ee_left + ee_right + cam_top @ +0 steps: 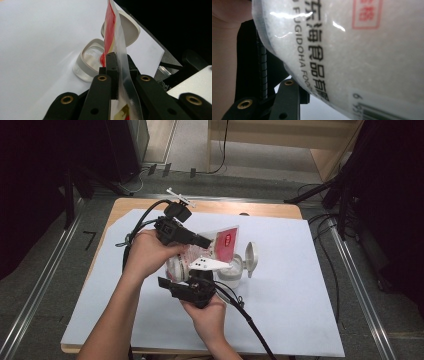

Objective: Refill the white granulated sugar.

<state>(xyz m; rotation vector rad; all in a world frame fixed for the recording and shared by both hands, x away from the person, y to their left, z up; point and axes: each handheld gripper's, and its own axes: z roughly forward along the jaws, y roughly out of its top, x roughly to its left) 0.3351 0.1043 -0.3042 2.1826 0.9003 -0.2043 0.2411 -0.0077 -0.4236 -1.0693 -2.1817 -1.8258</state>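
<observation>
A clear plastic bag (224, 244) with a red label and white granules inside hangs tilted above a clear round container (231, 272), whose grey flip lid (251, 258) stands open. My left gripper (206, 241) is shut on the bag's flat top edge (122, 50), and the container (90, 60) lies just beyond its jaws. My right gripper (196, 276) holds the bag's full lower part from below. In the right gripper view the printed bag (352, 55) bulges against the ribbed left finger (262, 72); the other finger is hidden behind it.
A white sheet (290, 310) covers the wooden table (125, 205). Cables (250, 325) trail from both grippers toward the front and back left. Dark stands and floor cables ring the table. A white plate (192, 80) of the other gripper sits at the right.
</observation>
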